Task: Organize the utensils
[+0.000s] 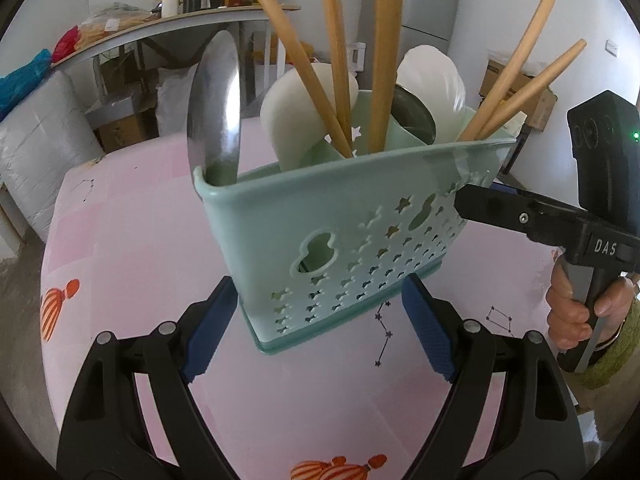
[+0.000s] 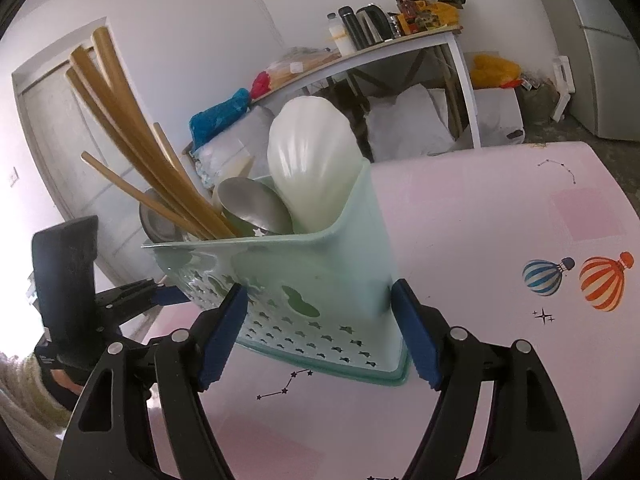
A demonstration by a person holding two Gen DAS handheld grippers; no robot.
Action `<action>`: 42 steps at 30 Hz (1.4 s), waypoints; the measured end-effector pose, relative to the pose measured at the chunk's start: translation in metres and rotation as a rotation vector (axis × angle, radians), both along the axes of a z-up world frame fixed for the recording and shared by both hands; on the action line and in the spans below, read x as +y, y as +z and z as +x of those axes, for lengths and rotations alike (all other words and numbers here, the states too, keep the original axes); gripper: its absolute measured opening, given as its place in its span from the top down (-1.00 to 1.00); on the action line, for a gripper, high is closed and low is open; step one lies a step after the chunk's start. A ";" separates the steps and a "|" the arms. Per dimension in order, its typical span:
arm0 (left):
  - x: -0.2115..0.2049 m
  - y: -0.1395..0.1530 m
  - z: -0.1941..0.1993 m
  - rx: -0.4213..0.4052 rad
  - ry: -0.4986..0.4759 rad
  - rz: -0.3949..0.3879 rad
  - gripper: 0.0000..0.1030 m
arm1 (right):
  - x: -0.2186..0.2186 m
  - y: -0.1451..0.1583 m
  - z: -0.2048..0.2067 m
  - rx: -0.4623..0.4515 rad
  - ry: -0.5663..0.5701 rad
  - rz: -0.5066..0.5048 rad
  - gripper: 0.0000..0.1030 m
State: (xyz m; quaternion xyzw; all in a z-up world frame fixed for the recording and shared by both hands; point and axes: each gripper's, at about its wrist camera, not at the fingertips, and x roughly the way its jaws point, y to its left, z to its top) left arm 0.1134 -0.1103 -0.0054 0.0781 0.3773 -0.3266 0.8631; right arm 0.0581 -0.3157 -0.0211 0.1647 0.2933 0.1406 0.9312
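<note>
Utensil caddy (image 1: 340, 236) upright on pink table (image 1: 132, 240), dead ahead at 12 o'clock of left gripper (image 1: 316, 320). Right gripper (image 2: 320, 332) straddles caddy's narrow end. Both sets of fingers wide, empty, roughly equally near.

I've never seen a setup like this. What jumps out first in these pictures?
A mint-green utensil caddy stands in the middle of a pink table printed with hot-air balloons. It is stuffed with tall wooden chopsticks, white spoons and a shiny metal spoon. Two open hand-held grippers with blue pads close in on it from either side: the left hand-held gripper and the right hand-held gripper.
</note>
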 end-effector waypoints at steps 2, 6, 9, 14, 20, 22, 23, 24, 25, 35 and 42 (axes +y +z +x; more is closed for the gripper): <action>-0.001 0.001 -0.004 -0.005 0.005 -0.001 -0.54 | 0.001 0.001 0.002 0.000 -0.008 -0.013 -0.41; 0.004 0.010 -0.022 -0.034 0.040 -0.001 -0.57 | 0.002 0.013 -0.012 0.027 -0.077 -0.043 -0.41; 0.013 0.020 -0.044 -0.062 0.079 0.003 -0.65 | 0.007 0.024 -0.041 0.060 -0.184 -0.091 -0.48; 0.027 0.027 -0.080 -0.090 0.180 0.031 -0.78 | 0.036 0.032 -0.077 0.162 -0.360 -0.303 -0.75; 0.037 0.042 -0.100 -0.135 0.299 0.058 -0.83 | 0.060 0.034 -0.093 0.209 -0.434 -0.395 -0.87; 0.039 0.048 -0.100 -0.171 0.338 0.076 -0.83 | 0.067 0.037 -0.095 0.205 -0.453 -0.422 -0.87; 0.041 0.052 -0.097 -0.178 0.351 0.080 -0.83 | 0.070 0.038 -0.101 0.201 -0.457 -0.430 -0.87; 0.044 0.055 -0.096 -0.181 0.374 0.084 -0.83 | 0.072 0.040 -0.100 0.195 -0.461 -0.440 -0.87; 0.046 0.056 -0.096 -0.178 0.386 0.084 -0.83 | 0.074 0.042 -0.101 0.187 -0.466 -0.456 -0.87; 0.064 0.065 -0.097 -0.233 0.572 0.185 -0.83 | 0.084 0.053 -0.103 0.171 -0.493 -0.503 -0.87; 0.071 0.063 -0.093 -0.207 0.632 0.221 -0.83 | 0.083 0.054 -0.103 0.180 -0.505 -0.503 -0.87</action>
